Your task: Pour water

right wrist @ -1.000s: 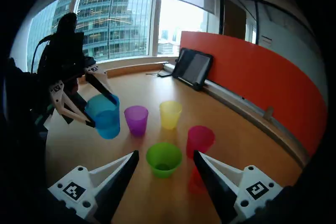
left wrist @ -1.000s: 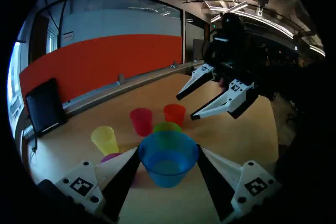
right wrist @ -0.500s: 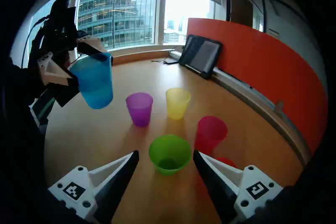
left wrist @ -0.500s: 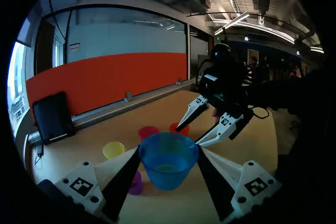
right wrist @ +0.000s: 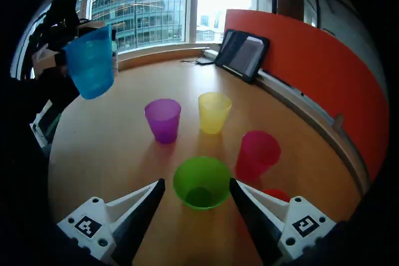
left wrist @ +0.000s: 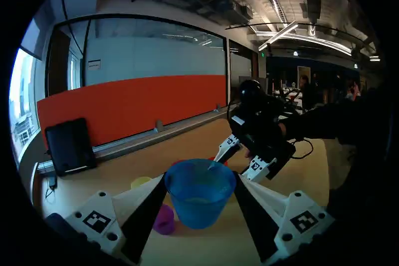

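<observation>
1. Left tool (left wrist: 199,180): both fingers press the opposite walls of the blue cup (left wrist: 199,198), pinching it just below the rim.
2. Blue cup: held off the desk (right wrist: 109,141), mouth up, long axis close to vertical in the left gripper view. A shallow pool of liquid lies at its bottom. In the right gripper view it hangs at the upper left, above the near desk edge, and leans slightly.
3. Right tool (right wrist: 196,182): fingers spread, pinching nothing. The green cup (right wrist: 202,183) stands upright on the desk between its fingertips; whether they touch its rim cannot be told.
4. Other cups, all upright and mouth up on the desk: purple cup (right wrist: 162,119) and yellow cup (right wrist: 214,111) side by side beyond the green cup; pink cup (right wrist: 257,153) to the right of it.
5. Red cup (right wrist: 277,195): just beside the pink cup, mostly hidden behind the right tool's finger.
6. Desk: pale wood with a curved edge.
7. Tablet (right wrist: 244,56): dark, propped at the far desk edge against the orange wall (right wrist: 319,66).
8. Windows (right wrist: 144,6): tall panes facing high-rise buildings.
9. Left gripper view: glass partition above the orange wall, ceiling strip lights, and the right tool farther off in a dark-sleeved hand.
10. Hard to make out: the hand behind the left tool is a dark shape in the right gripper view.
</observation>
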A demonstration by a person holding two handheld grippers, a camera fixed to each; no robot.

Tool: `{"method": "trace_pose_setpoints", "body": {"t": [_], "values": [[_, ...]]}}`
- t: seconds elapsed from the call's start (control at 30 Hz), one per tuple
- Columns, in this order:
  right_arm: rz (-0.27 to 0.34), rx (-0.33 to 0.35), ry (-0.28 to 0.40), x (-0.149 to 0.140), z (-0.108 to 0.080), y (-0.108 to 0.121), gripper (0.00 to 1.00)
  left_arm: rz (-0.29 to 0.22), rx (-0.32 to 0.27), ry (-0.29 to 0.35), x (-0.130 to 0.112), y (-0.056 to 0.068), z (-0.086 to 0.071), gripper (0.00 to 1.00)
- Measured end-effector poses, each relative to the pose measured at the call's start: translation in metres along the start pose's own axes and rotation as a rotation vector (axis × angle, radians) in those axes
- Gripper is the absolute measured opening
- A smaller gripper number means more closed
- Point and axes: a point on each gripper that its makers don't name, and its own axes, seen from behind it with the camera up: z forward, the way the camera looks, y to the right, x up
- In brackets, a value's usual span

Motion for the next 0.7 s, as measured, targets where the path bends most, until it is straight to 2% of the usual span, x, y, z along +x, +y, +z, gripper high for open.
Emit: {"method": "trace_pose_setpoints", "body": {"t": [0.37, 0.7], "values": [[0.004, -0.017, -0.003, 0.003, 0.006, 0.006, 1.00, -0.003, 0.012, 0.005, 0.000, -0.002, -0.008, 0.90], [-0.016, -0.043, -0.017, -0.001, 0.006, 0.012, 1.00, -0.003, 0.014, 0.000, -0.002, -0.004, -0.006, 0.90]]}}
